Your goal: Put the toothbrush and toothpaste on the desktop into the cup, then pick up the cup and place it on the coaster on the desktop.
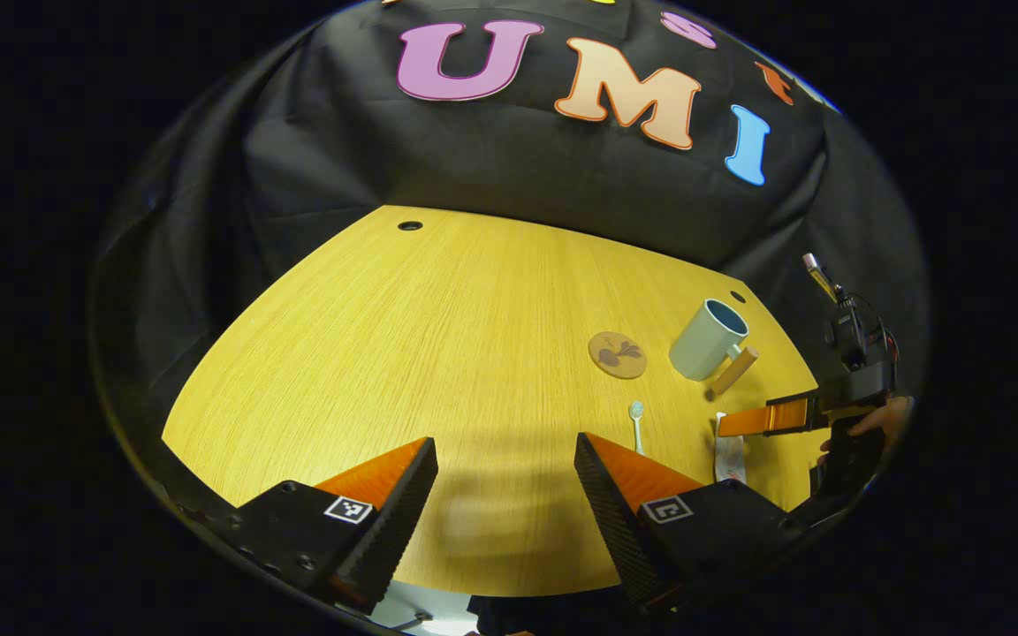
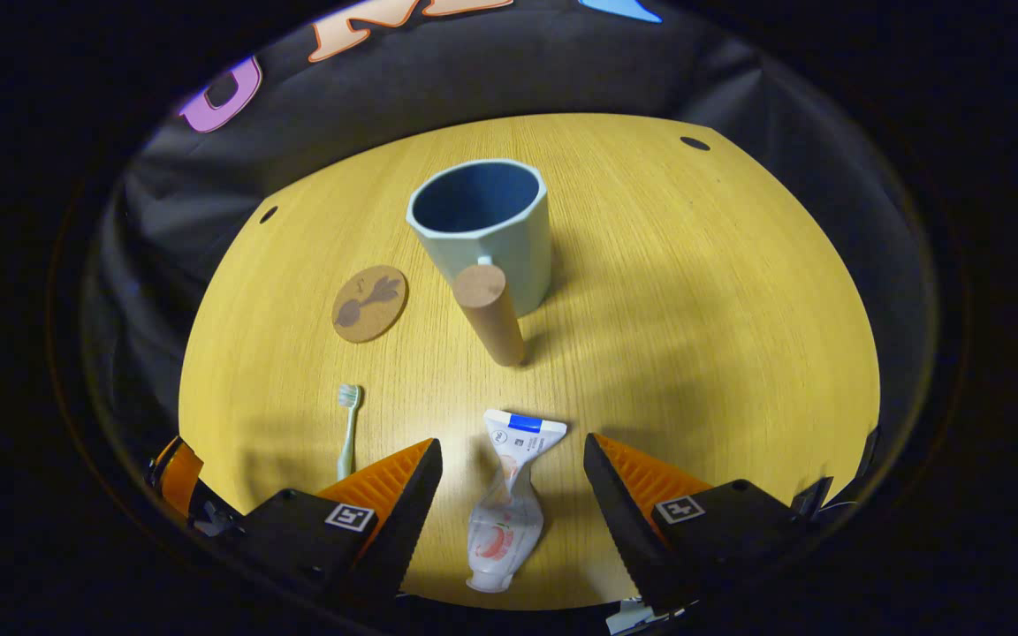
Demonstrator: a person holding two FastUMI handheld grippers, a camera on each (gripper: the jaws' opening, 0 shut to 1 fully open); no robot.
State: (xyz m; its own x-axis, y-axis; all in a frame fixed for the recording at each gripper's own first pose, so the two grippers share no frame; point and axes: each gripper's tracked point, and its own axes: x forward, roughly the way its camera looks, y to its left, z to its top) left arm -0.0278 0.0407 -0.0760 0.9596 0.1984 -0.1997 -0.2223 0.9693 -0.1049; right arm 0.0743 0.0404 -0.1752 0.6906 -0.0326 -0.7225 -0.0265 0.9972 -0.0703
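The right gripper (image 2: 509, 495) is hovering over the crumpled white toothpaste tube (image 2: 505, 503), its jaws standing wide apart on either side and gripping nothing. The tube is lying flat on the yellow wood-grain desktop (image 2: 695, 309), crimped end toward the pale green cup with a cylindrical wooden handle (image 2: 487, 230). The cup is standing upright and empty, just beside the round cork coaster (image 2: 369, 303). The slim pale green toothbrush (image 2: 347, 428) is lying to the left of the tube. The left gripper (image 1: 505, 495) is also standing wide open and empty above bare desktop.

Risks, as judged: the soft, creased tube is likely to buckle or slip if pinched off-centre. The protruding handle is facing the approach path and may be struck, tipping the cup.
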